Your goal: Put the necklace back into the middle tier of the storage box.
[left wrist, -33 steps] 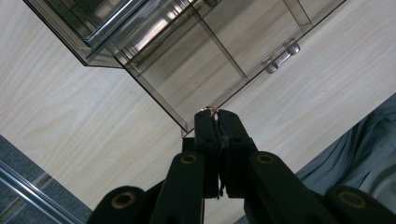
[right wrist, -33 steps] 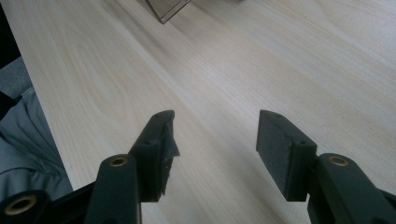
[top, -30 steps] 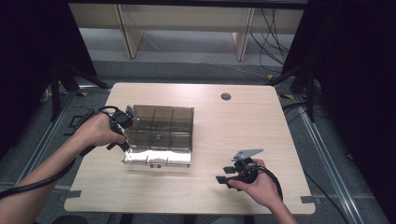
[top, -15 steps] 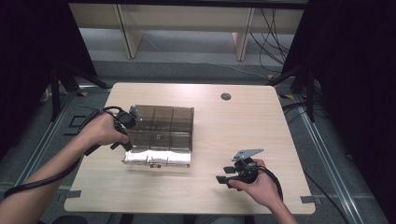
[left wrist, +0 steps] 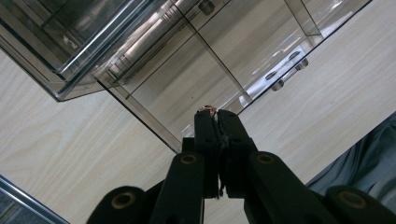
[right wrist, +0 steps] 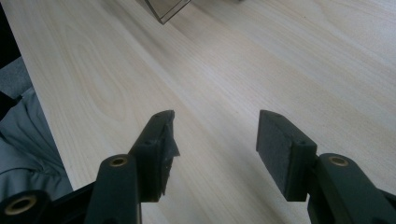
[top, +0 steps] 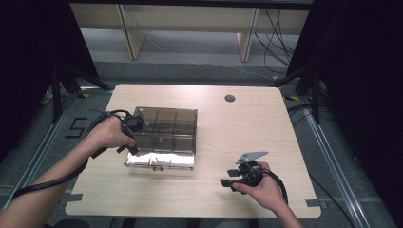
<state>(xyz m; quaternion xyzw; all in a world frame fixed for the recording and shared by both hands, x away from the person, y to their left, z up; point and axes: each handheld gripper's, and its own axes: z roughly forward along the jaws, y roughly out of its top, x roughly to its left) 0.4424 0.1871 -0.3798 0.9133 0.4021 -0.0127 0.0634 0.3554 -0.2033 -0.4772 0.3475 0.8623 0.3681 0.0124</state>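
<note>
Box (top: 164,137): smoked clear plastic with inner dividers, lying on the table (top: 237,123) left of centre, its pale front edge with small catches toward the person.

Left gripper (top: 131,137): at 9 o'clock of the box, hand wrapped round it, tips against the box's left wall. In the left gripper view the jaws are pressed together with nothing big between them, and the tips (left wrist: 212,114) sit at the box's (left wrist: 196,70) lower wall; whether they touch it I cannot tell.

Right gripper (top: 233,175): at 5 o'clock of the box, well apart from it, near the table's front edge, held low over bare wood. Right gripper view: jaws wide apart, pads (right wrist: 275,144) empty, a box corner (right wrist: 166,11) at 11 o'clock
</note>
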